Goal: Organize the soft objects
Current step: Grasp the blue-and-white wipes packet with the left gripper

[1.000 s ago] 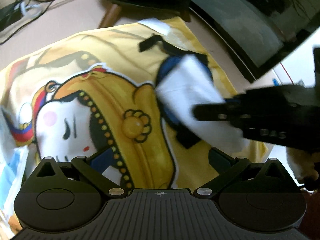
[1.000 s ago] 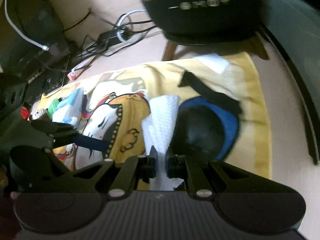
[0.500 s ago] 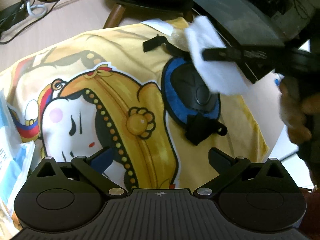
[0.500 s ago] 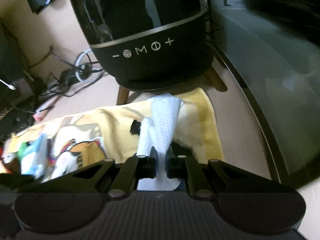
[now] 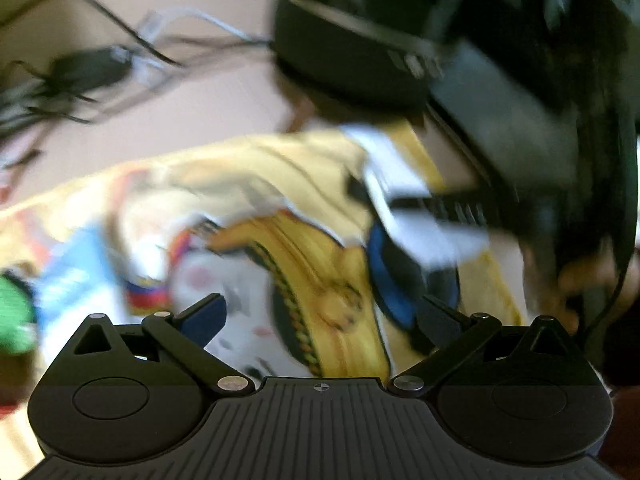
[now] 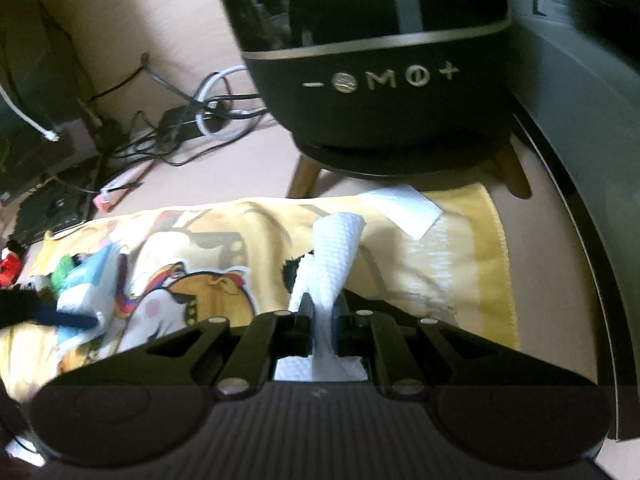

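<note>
A yellow cloth (image 6: 460, 264) printed with a cartoon figure lies flat on the desk. My right gripper (image 6: 322, 320) is shut on a white paper tissue (image 6: 336, 256), which stands up between its fingers above the cloth's far right part. The blurred left wrist view shows that tissue (image 5: 420, 216) hanging over a round blue and black pad (image 5: 384, 276) on the cloth (image 5: 280, 168). My left gripper (image 5: 322, 314) is open just above the cloth's near edge, with nothing between its fingers. A blue tissue pack (image 6: 88, 288) rests on the cloth's left end.
A black speaker (image 6: 380, 80) on wooden legs stands just behind the cloth. A dark monitor (image 6: 580, 120) runs along the right side. A tangle of cables (image 6: 192, 120) lies at the back left. Small green and red items (image 6: 8, 264) sit at the far left.
My right gripper lifted the tissue off the blue pad, carried it toward the speaker, then came back a little. The left gripper stays open, and its view has swung and blurred.
</note>
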### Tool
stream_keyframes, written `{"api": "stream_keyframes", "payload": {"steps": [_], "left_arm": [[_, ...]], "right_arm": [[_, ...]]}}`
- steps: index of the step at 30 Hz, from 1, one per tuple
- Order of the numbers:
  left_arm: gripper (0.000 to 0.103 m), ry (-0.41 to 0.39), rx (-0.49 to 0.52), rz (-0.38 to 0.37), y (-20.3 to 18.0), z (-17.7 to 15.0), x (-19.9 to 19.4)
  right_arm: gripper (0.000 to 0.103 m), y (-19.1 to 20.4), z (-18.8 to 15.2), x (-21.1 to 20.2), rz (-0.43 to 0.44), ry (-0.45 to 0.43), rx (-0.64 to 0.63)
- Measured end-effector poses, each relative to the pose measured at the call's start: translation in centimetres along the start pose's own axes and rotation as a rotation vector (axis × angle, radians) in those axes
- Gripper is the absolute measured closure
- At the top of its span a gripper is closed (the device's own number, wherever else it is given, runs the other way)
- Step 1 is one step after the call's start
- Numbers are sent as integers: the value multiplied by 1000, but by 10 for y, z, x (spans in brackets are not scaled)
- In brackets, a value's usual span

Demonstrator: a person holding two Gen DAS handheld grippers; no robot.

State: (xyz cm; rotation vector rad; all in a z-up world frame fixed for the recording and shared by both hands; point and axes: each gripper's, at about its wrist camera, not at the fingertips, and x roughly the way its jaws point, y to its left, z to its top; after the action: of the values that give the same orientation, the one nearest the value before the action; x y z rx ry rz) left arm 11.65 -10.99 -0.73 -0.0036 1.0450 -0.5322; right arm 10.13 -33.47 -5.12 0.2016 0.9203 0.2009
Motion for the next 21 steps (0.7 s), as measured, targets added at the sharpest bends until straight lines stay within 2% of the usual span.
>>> {"api": "stream_keyframes", "payload": {"steps": [3, 5, 8, 9, 13, 15, 21], "left_arm": [[0, -24, -73, 121, 30, 7, -13], [0, -8, -115, 214, 50, 6, -15], [0, 31, -158, 299, 69, 0, -9], [0, 41, -171, 313, 73, -2, -7], [0, 61, -210, 247, 77, -6, 7], [0, 75, -215, 261, 78, -6, 18], [0, 110, -240, 314, 90, -3, 44]], "right_arm": [[93, 4, -1, -8, 35, -7, 2], [93, 8, -3, -15, 51, -10, 0], [93, 14, -12, -23, 93, 14, 14], [93, 15, -17, -24, 100, 32, 23], [92, 16, -42, -24, 88, 106, 45], [92, 16, -53, -22, 107, 128, 65], [91, 17, -54, -38, 54, 43, 85]]}}
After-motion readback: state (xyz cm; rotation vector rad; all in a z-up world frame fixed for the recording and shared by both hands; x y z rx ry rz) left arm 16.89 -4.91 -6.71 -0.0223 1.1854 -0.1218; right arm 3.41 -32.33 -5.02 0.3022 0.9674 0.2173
